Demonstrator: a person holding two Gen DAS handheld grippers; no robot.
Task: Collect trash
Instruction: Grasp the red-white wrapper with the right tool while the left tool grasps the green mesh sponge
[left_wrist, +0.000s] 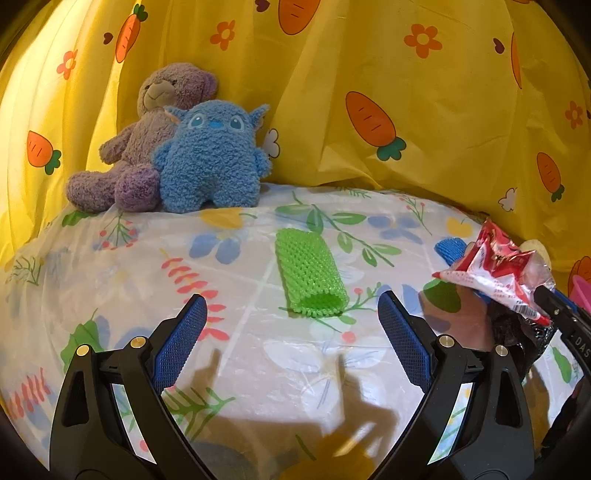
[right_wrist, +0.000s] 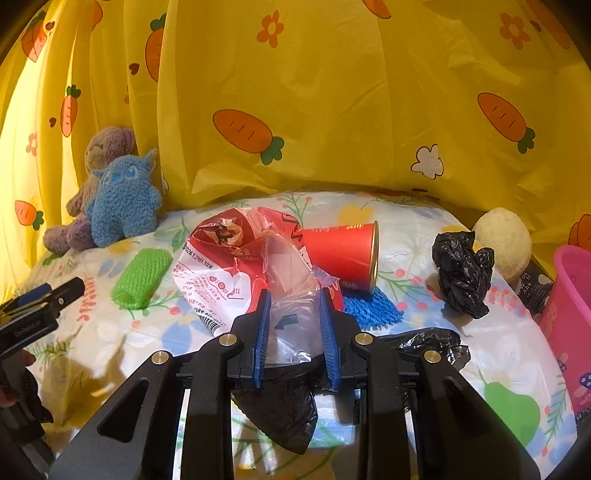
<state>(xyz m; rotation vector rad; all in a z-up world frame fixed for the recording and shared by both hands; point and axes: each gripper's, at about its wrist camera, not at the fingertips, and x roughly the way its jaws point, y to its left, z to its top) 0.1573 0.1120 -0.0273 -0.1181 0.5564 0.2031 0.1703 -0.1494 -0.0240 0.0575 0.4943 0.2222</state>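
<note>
My right gripper (right_wrist: 295, 299) is shut on a red and white plastic wrapper (right_wrist: 236, 254), held above the table; a black bag (right_wrist: 280, 410) hangs under the jaws. The wrapper also shows at the right of the left wrist view (left_wrist: 495, 269). My left gripper (left_wrist: 291, 306) is open and empty, just in front of a green foam net sleeve (left_wrist: 310, 273), which also shows in the right wrist view (right_wrist: 142, 277). A red paper cup (right_wrist: 343, 251) lies on its side over a blue foam net (right_wrist: 369, 306). A crumpled black bag (right_wrist: 461, 273) lies to the right.
A purple teddy bear (left_wrist: 147, 136) and a blue plush toy (left_wrist: 214, 155) sit at the back left against the yellow carrot curtain (left_wrist: 369, 74). A pink bin (right_wrist: 569, 314) stands at the right edge, a cream ball (right_wrist: 506, 243) behind it. The table has a floral cover (left_wrist: 129, 266).
</note>
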